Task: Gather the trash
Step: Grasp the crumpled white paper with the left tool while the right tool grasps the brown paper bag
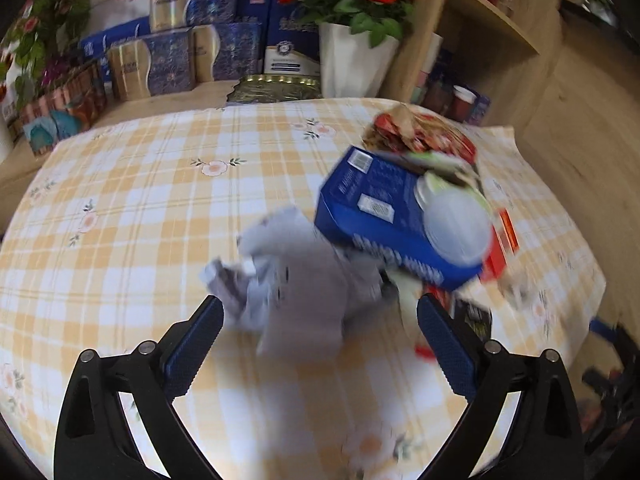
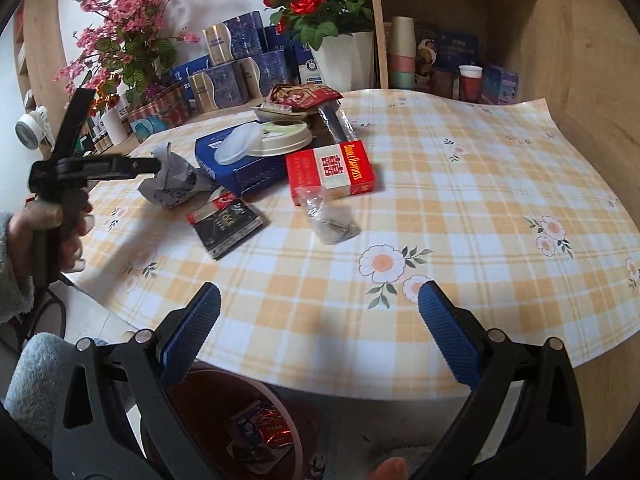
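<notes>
A crumpled grey-white paper [image 1: 296,280] lies on the checked tablecloth [image 1: 140,184], blurred by motion. My left gripper [image 1: 320,302] is open, with the paper between its spread blue fingers [image 1: 200,336]. Beside the paper is a blue box [image 1: 376,216] with a white lid [image 1: 456,228] on it. In the right wrist view the left gripper [image 2: 156,164], held by a hand [image 2: 44,224], reaches the same paper [image 2: 172,184]. My right gripper [image 2: 319,289] is open and holds nothing, above the table's near edge. A brown bin [image 2: 208,384] below it holds wrappers [image 2: 264,428].
More trash lies around the blue box [image 2: 240,168]: a red cigarette pack [image 2: 332,172], a clear plastic bag [image 2: 328,220], a black packet [image 2: 228,224], a cup lid [image 2: 284,140] and a snack wrapper [image 2: 304,94]. Gift boxes [image 2: 236,64], a rose pot [image 2: 344,60] and shelves [image 2: 440,32] stand behind.
</notes>
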A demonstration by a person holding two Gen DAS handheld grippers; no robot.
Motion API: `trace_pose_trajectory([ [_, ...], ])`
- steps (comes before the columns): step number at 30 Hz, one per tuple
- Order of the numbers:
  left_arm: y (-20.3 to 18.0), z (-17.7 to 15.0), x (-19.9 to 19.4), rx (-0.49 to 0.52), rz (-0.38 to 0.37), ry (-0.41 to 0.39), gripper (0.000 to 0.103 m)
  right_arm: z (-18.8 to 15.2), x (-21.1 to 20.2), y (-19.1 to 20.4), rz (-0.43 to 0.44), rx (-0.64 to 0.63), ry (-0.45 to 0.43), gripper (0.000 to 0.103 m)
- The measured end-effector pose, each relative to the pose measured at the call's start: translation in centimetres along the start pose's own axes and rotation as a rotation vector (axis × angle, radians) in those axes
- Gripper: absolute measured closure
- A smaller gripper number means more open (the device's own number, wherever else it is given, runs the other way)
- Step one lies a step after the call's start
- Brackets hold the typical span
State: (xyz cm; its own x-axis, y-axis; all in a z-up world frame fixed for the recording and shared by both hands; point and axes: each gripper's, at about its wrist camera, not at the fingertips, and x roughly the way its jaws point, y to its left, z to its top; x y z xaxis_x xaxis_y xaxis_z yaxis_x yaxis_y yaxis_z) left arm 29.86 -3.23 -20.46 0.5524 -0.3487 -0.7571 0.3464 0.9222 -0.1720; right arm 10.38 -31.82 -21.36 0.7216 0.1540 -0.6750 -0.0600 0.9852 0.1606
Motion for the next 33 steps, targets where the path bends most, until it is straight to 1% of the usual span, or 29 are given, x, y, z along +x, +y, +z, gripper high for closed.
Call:
trace_pose_trajectory([
  [3,0.9,1.1,1.8,-0.073,0.007,0.01,0.008,0.5,0.4,-0.2,-0.032,-0.015,-0.011,0.006],
  [5,1.8,1.5,2.9,-0.146,0.019,0.022,0.008,1.1,0.5,-0.1,-0.044,-0.028,-0.035,0.006],
  [6,2.2,1.4,3.1,-0.178,0.01,0.023,0.008,1.4,0.6,-0.2,-0.042,-0.03,-0.036,0.006],
  [7,2.9,1.2,3.4,-0.236,-0.005,0.022,0.008,1.8,0.7,-0.2,-0.038,-0.032,-0.038,0.006],
  [8,3.4,1.0,3.6,-0.276,-0.02,0.025,0.015,2.4,0.8,-0.2,-0.034,-0.034,-0.043,0.006],
  [9,3.9,0.7,3.8,-0.312,-0.029,0.029,0.023,2.9,0.9,-0.1,-0.03,-0.037,-0.045,0.006],
  [10,4.0,0.5,3.7,-0.314,-0.022,0.023,0.037,3.4,0.9,0.0,-0.028,-0.041,-0.048,0.006],
  [11,4.0,0.4,3.5,-0.302,-0.017,0.009,0.049,4.3,1.1,0.1,-0.024,-0.052,-0.051,0.006],
  [12,3.8,0.3,3.3,-0.278,-0.012,-0.003,0.05,5.3,1.5,0.2,-0.019,-0.068,-0.041,0.006],
  [13,3.4,0.3,3.1,-0.239,-0.002,-0.007,0.053,6.4,2.0,0.4,-0.026,-0.092,-0.022,0.006],
  [14,3.2,0.2,3.0,-0.214,0.004,-0.005,0.055,7.3,2.4,0.5,-0.032,-0.109,-0.017,0.006],
  [15,2.9,0.2,3.0,-0.186,0.012,-0.001,0.055,8.5,2.7,0.7,-0.032,-0.13,-0.025,0.006],
  [17,2.8,0.1,3.0,-0.174,0.01,0.002,0.055,11.3,3.4,1.1,-0.024,-0.167,-0.052,0.006],
  [18,3.1,0.2,3.0,-0.184,-0.003,0.003,0.055,13.2,4.2,1.4,-0.016,-0.182,-0.055,0.006],
  [19,3.4,0.1,3.1,-0.197,-0.014,0.002,0.055,14.1,4.7,1.7,-0.01,-0.189,-0.054,0.006],
  [21,3.8,0.0,3.2,-0.219,-0.034,0.001,0.055,17.6,6.9,2.6,-0.004,-0.222,-0.049,0.006],
  [22,4.0,0.0,3.2,-0.222,-0.042,0.0,0.055,18.5,7.6,2.8,-0.005,-0.233,-0.043,0.006],
  [23,3.9,0.0,3.2,-0.221,-0.043,-0.001,0.055,20.0,9.2,3.3,-0.016,-0.252,-0.021,0.006],
  [25,3.9,0.0,3.2,-0.219,-0.046,-0.001,0.055,22.0,11.6,4.0,-0.025,-0.268,0.025,0.006],
  [26,4.0,-0.1,3.2,-0.222,-0.051,0.0,0.055,22.9,13.4,4.4,-0.027,-0.28,0.073,0.006],
  [28,4.1,-0.1,3.3,-0.23,-0.059,0.0,0.055,24.0,16.5,4.9,-0.074,-0.32,0.138,0.006],
  [33,4.4,-0.1,3.5,-0.242,-0.074,0.008,0.052,24.7,21.4,4.9,-0.092,-0.312,0.251,0.006],
])
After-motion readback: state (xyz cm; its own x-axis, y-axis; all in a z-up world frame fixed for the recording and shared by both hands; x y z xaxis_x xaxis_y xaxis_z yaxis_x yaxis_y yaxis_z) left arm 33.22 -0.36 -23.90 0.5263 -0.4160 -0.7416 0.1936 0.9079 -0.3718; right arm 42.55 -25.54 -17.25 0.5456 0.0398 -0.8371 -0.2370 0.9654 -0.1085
